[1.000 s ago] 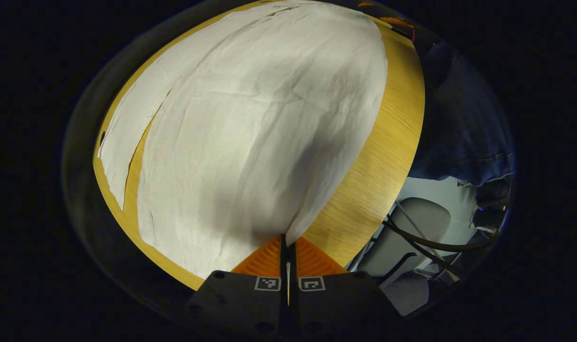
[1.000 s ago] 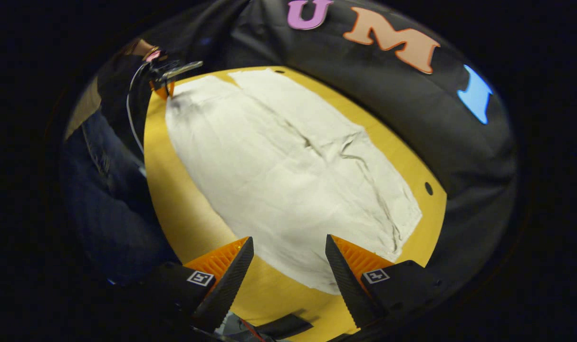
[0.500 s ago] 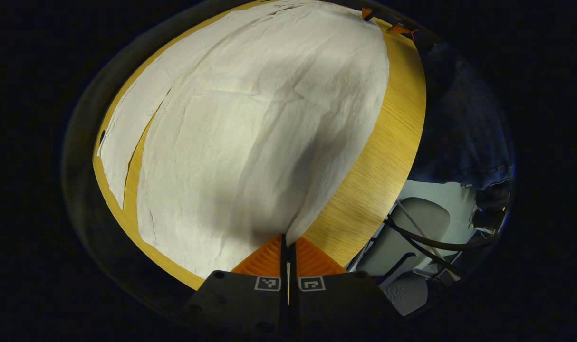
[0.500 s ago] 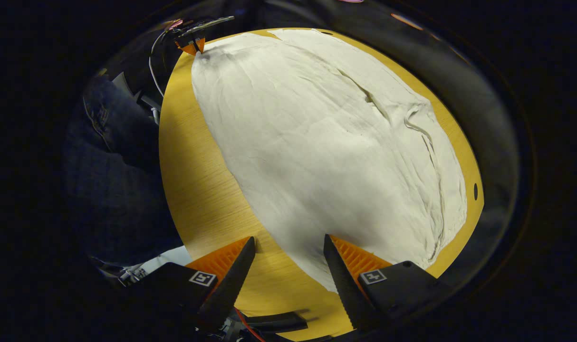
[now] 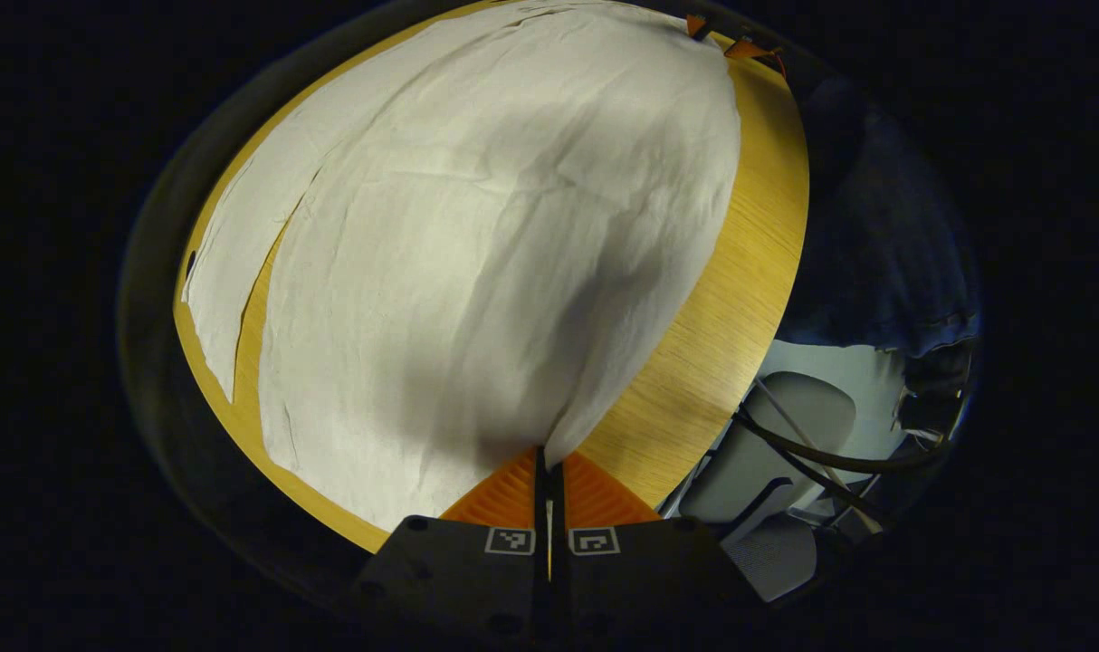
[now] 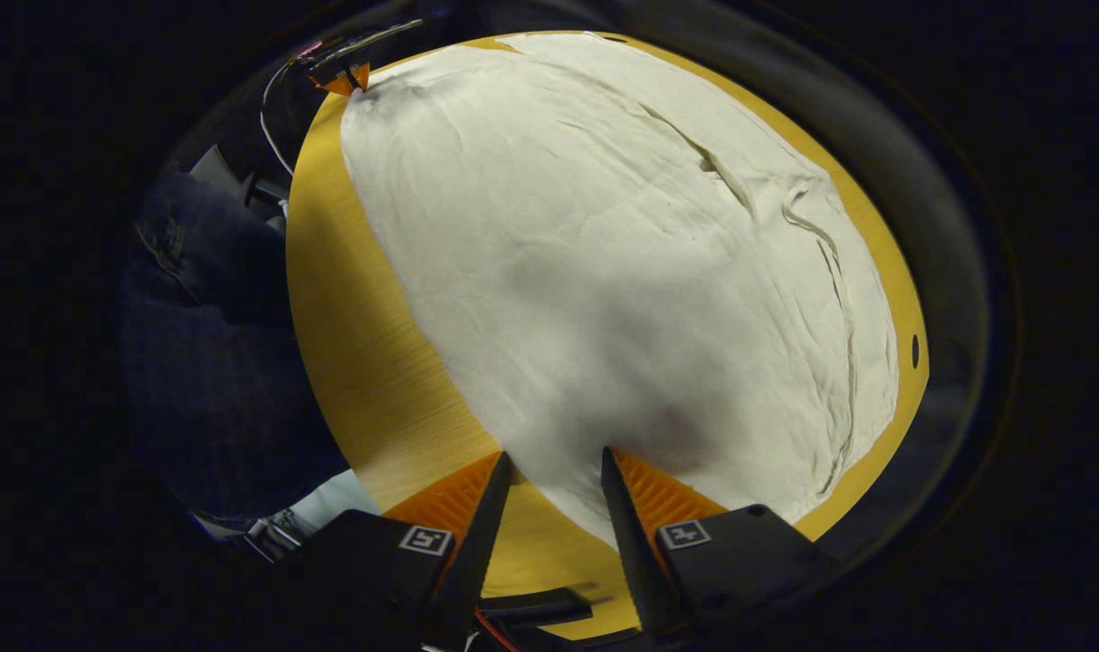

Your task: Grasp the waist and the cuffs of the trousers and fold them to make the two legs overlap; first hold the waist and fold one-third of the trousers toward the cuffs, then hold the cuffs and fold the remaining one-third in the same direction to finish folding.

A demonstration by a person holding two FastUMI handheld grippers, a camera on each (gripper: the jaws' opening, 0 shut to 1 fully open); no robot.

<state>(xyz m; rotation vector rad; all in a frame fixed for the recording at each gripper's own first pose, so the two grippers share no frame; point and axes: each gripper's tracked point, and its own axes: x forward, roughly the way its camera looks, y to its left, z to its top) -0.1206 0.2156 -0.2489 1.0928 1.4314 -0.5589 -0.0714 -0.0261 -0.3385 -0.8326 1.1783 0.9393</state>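
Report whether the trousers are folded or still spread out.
Spread: the trousers lie flat across the table, both legs side by side; no fold made.

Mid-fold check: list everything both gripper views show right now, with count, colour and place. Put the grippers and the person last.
trousers: one, off-white, spread flat over most of the table, legs side by side.
table: one, yellow wood grain, under the trousers; a small dark hole near its far edge.
chair: one, pale grey, below the table edge in the left gripper view.
cables: a few, dark, across the chair.
left gripper: one, fingers closed on a corner of the trousers at the near table edge; also seen far off in the right gripper view.
right gripper: one, fingers apart, straddling the trousers' near edge.
person: one, dark blue clothing, beside the table.
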